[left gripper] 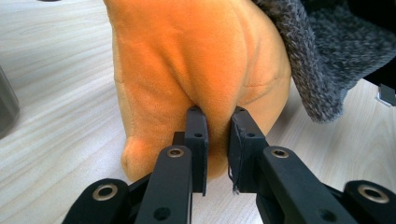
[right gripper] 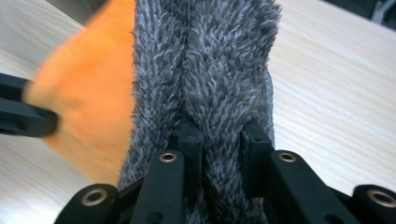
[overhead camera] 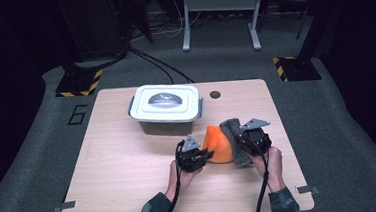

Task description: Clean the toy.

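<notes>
High view adds lidded bin (overhead camera: pixel 165 107); left fingers (left gripper: pixel 218 140) pinch orange cloth (left gripper: pixel 196 60), right fingers (right gripper: pixel 219 144) pinch grey cloth (right gripper: pixel 219 60).

The box (overhead camera: pixel 165 109) stands at the table's (overhead camera: pixel 120 166) far middle and blocks the way straight ahead of the grippers. Between box and cloths runs a narrow bare strip. The orange cloth (overhead camera: pixel 217 144) and grey cloth (overhead camera: pixel 234 133) fill the gap between the two grippers. Wide bare wood lies open to the left; a narrower band on the right.
</notes>
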Demonstrator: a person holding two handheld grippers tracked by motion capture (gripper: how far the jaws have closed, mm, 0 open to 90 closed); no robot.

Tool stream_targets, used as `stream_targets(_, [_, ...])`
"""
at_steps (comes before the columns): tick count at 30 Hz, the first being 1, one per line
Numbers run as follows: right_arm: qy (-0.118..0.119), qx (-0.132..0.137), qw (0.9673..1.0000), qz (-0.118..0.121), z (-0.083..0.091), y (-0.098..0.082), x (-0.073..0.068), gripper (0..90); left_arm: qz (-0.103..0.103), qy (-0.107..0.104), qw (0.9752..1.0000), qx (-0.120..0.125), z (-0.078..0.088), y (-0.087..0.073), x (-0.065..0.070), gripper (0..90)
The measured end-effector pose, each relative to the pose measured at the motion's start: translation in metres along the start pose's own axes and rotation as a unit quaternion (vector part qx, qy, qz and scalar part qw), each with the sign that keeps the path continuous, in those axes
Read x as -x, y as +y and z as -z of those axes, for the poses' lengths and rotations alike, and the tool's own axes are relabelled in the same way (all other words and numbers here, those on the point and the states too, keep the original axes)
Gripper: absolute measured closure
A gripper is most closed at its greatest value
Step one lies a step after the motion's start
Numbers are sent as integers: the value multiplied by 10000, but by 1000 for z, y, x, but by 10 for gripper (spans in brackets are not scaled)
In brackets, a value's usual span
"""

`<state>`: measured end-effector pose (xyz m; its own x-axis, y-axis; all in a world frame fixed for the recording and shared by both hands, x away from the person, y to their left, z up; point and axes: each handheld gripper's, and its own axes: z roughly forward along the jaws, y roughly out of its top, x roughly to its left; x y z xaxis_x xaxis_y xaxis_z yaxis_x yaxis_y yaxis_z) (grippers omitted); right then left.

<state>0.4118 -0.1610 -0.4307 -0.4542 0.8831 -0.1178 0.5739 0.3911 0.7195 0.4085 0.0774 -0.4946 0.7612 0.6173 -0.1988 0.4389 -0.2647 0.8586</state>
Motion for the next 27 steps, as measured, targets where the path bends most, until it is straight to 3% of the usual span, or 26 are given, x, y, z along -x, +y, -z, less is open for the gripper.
stream_targets(7, [-40,-318,9986,-430,-17,-21,20,746,39,-32,10000,8,0,-1,-1,791])
stream_targets(18, [108,-892,9937,-665,-52,-45,35,744,79,-55,10000,8,0,-1,-3,791])
stream_targets(25, [-96,-697,9954,-656,-34,-41,40,745,78,-66,9999,-4,1,-1,-5,789])
stream_targets(27, [-214,-416,9965,-696,-13,-33,41,745,84,-68,9999,3,0,-1,-6,788])
